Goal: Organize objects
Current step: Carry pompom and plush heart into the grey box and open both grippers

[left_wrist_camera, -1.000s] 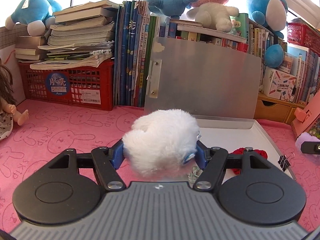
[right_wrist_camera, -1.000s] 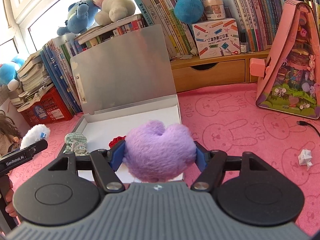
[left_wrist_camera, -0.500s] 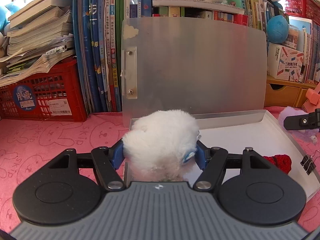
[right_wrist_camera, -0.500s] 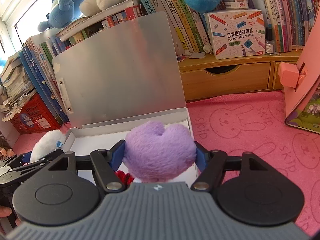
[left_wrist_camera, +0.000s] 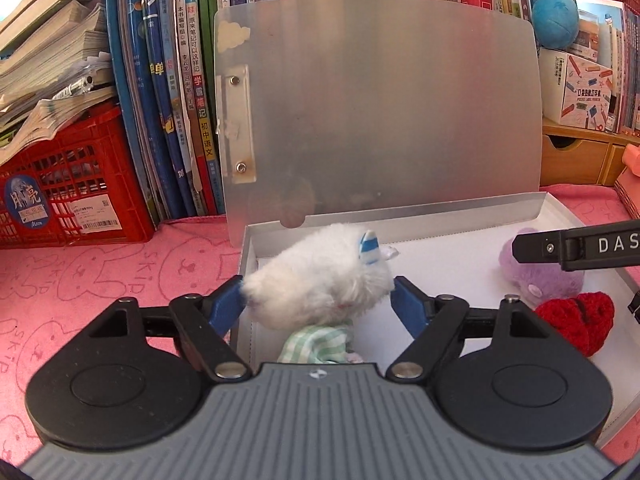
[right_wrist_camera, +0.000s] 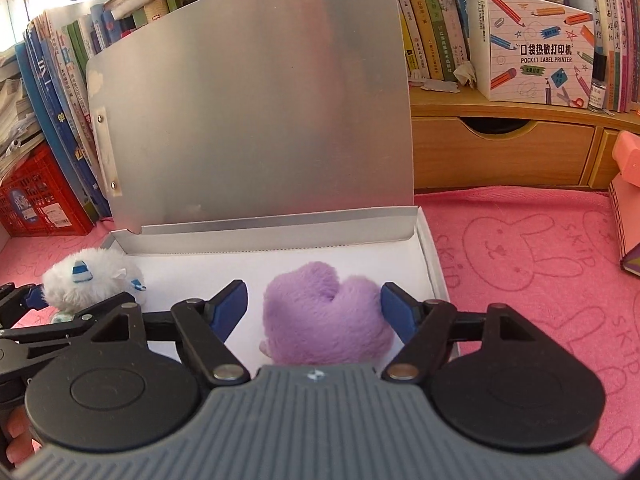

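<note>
An open white box (left_wrist_camera: pixel 448 256) with a raised silver lid (left_wrist_camera: pixel 380 112) lies on the pink cloth. My left gripper (left_wrist_camera: pixel 318 300) is open around a white fluffy toy (left_wrist_camera: pixel 316 284), which rests at the box's left end over a green checked item (left_wrist_camera: pixel 316 346). My right gripper (right_wrist_camera: pixel 314 304) is open around a purple fluffy toy (right_wrist_camera: pixel 326 316) lying in the box's right part. The purple toy (left_wrist_camera: pixel 540 276) also shows in the left wrist view beside a red knitted item (left_wrist_camera: pixel 576 318). The white toy (right_wrist_camera: pixel 90 280) shows at the left of the right wrist view.
A red crate (left_wrist_camera: pixel 68 192) with stacked papers and a row of upright books (left_wrist_camera: pixel 172 92) stand behind on the left. A wooden drawer unit (right_wrist_camera: pixel 500 156) with a label printer box (right_wrist_camera: pixel 536 48) stands behind on the right. A pink case (right_wrist_camera: pixel 626 208) is at the far right.
Both grippers moved forward over the box and opened. The white toy and the purple toy now lie in the box, free of the jaws.
</note>
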A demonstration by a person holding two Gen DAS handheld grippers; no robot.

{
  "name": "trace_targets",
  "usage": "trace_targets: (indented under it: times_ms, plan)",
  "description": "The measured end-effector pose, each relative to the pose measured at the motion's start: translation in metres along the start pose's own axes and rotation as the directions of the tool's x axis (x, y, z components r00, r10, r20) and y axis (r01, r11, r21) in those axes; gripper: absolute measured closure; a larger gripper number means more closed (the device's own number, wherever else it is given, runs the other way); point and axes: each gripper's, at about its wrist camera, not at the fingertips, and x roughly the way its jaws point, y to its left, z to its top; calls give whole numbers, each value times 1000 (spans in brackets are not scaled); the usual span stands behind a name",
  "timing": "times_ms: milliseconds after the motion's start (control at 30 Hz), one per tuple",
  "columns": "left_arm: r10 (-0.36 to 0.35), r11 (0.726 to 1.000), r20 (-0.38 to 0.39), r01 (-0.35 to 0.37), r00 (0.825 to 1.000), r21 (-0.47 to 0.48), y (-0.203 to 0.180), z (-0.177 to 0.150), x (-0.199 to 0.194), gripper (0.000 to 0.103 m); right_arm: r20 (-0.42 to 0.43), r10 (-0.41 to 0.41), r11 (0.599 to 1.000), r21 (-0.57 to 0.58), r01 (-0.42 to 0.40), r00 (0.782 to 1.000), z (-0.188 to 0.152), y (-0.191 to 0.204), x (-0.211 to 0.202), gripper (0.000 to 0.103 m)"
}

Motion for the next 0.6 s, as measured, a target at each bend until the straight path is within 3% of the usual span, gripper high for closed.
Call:
trace_targets:
  times_ms: [333,600]
  plan:
    - [-4,1000,67,6,998,-24,2,2,-66,10,70,24,1000,14,-25,997,-3,0,-70,14]
    - [-49,998,114,45,992,39,-20,-26,-150,8,135,78,995,-72,-69,988,-41,5,-148,10]
